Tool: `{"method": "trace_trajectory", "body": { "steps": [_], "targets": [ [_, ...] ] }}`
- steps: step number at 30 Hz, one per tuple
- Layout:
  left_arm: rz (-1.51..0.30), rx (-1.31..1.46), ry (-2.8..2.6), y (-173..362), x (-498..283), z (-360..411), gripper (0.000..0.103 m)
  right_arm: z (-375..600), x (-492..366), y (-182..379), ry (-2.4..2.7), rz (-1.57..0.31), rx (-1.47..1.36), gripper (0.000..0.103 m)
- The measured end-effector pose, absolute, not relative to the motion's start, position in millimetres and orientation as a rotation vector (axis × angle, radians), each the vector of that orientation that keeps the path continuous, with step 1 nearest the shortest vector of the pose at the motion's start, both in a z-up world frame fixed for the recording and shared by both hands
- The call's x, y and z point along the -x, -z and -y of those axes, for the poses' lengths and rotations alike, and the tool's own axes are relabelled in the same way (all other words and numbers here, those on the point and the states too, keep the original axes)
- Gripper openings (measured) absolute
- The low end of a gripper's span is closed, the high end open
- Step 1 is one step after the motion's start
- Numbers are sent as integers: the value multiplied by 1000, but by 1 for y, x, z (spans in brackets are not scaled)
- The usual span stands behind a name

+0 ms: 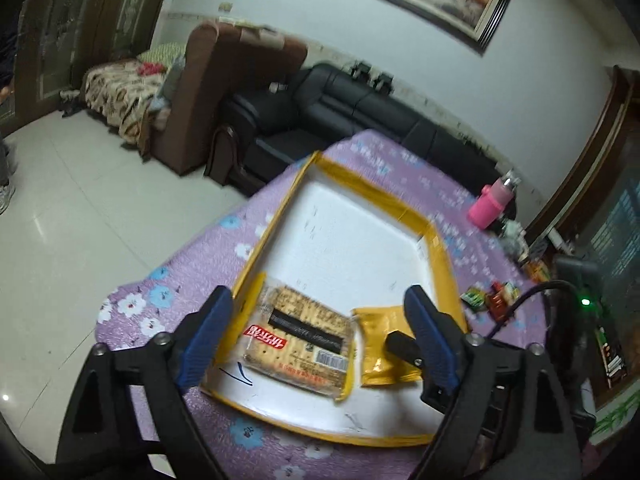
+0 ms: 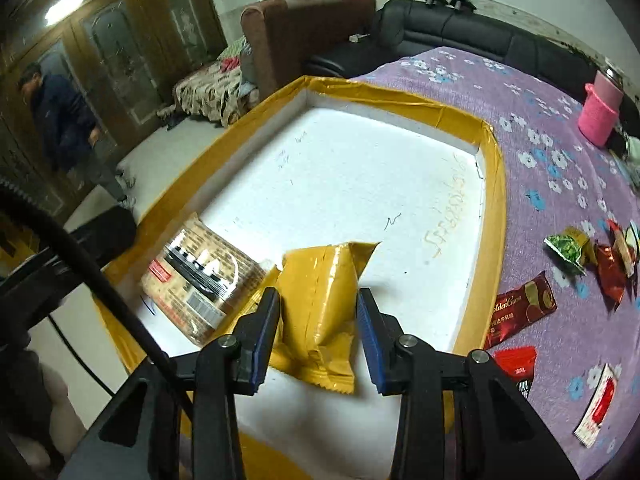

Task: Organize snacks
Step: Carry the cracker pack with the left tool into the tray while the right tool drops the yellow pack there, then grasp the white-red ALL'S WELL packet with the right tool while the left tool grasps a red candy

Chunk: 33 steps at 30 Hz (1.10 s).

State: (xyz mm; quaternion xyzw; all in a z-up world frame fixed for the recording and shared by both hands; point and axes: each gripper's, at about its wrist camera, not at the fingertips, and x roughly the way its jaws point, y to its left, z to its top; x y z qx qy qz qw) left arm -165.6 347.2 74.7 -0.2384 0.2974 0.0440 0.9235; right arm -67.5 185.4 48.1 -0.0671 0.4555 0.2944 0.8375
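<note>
Yellow packet (image 2: 320, 300) lying in the foam tray (image 2: 400, 168), long axis running near-to-far, between the right gripper (image 2: 318, 334) jaws, spread wide, not pinching; left gripper (image 1: 316, 336) wide too, above cracker pack (image 1: 298, 344).

We see the near end of the yellow packet (image 2: 320, 304) hidden behind our right gripper's fingers (image 2: 264, 336). The tray's (image 2: 494, 184) near rim is cut off. The far-right snacks (image 1: 494, 298) blur beyond reading.

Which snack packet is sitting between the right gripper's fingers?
The plain yellow packet inside the tray, beside the cracker pack; the others lie outside on the cloth.
</note>
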Motion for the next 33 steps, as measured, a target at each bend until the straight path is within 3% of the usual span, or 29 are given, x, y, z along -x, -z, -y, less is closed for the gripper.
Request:
{"method": "trace_trajectory", "body": {
  "steps": [4,7,9,11,33],
  "targets": [
    [-528,504,-16,-87,181,-337,95,-171,85,-71,-619,-861,116,45],
    [-509,503,47,-93,185,-323,95,-154,105,-93,-566,-706,142,62],
    [-520,498,69,-95,184,-313,94,-142,118,-103,-512,-585,169,85],
    [-540,498,98,-95,182,-302,94,-128,130,-108,-469,-485,184,90],
    [-618,418,73,-102,171,-248,94,37,94,-70,-273,-693,-85,84]
  ]
}}
